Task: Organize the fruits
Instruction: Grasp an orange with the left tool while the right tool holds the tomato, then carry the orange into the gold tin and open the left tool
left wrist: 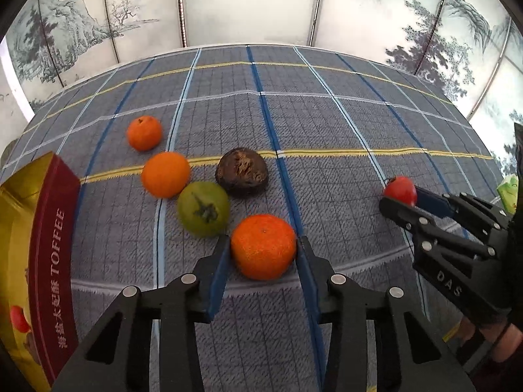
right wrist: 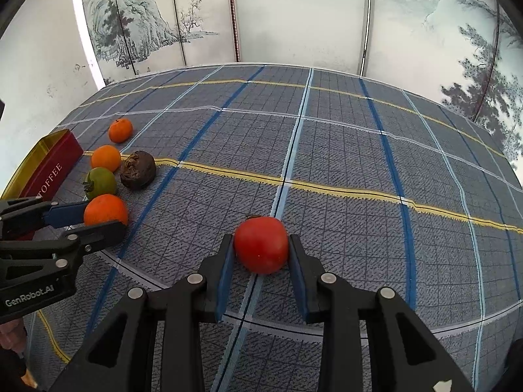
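Orange fruit [left wrist: 264, 246], round and slick, low in the middle of the frame, pinched at its widest sides by the left tool [left wrist: 263, 250]. Red tomato [right wrist: 261, 244], soft and easy to squash, squeezed by the right tool [right wrist: 261, 251]. Probably light, so gentle grip. Undersides hidden. Toffee box [left wrist: 49, 245] cut off at left. Brown lump [left wrist: 242, 171] hard to name.
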A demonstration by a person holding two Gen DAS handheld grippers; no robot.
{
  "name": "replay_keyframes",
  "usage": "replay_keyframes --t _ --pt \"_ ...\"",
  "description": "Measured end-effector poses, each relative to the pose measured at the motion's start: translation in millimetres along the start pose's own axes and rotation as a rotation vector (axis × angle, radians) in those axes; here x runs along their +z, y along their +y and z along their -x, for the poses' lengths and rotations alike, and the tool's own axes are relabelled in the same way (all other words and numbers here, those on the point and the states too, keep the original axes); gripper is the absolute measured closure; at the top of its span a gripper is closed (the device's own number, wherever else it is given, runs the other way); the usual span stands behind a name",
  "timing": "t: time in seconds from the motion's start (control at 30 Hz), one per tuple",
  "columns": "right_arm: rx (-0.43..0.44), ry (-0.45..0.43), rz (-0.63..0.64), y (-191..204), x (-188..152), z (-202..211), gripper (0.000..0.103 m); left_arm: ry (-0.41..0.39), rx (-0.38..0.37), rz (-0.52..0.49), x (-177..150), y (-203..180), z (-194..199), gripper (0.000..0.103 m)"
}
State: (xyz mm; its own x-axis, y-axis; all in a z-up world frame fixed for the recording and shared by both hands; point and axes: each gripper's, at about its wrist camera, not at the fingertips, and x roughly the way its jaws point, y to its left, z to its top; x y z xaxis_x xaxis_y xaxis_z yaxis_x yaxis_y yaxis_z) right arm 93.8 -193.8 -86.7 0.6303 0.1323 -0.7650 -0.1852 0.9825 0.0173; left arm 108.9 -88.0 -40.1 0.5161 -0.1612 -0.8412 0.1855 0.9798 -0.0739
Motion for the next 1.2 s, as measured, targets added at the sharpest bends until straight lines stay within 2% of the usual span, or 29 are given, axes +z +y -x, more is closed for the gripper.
replay_keyframes --t 0.27,0.47,0.6,0.73,1.0,1.2 --pt "-0.007 0.001 0.006 0 0 0 0.072 -0.007 0.014 0.032 -16 13 24 0.062" --pt "-0.024 0.003 0.017 3 0 0 0.072 -0.06 0.028 0.055 -22 35 61 0.062" --pt "-0.038 0.006 0.029 5 0 -1 0.073 -0.101 0.068 0.1 -23 64 83 0.062" --pt "-0.038 0.006 0.029 6 0 -1 0.073 -0.109 0.122 0.159 -27 101 94 0.062" --pt "-0.045 0.006 0.033 7 0 -1 0.073 -0.081 0.232 0.295 -41 177 97 0.062" --pt "-0.045 0.006 0.033 7 0 -1 0.073 -0.033 0.266 0.368 -57 210 89 0.062"
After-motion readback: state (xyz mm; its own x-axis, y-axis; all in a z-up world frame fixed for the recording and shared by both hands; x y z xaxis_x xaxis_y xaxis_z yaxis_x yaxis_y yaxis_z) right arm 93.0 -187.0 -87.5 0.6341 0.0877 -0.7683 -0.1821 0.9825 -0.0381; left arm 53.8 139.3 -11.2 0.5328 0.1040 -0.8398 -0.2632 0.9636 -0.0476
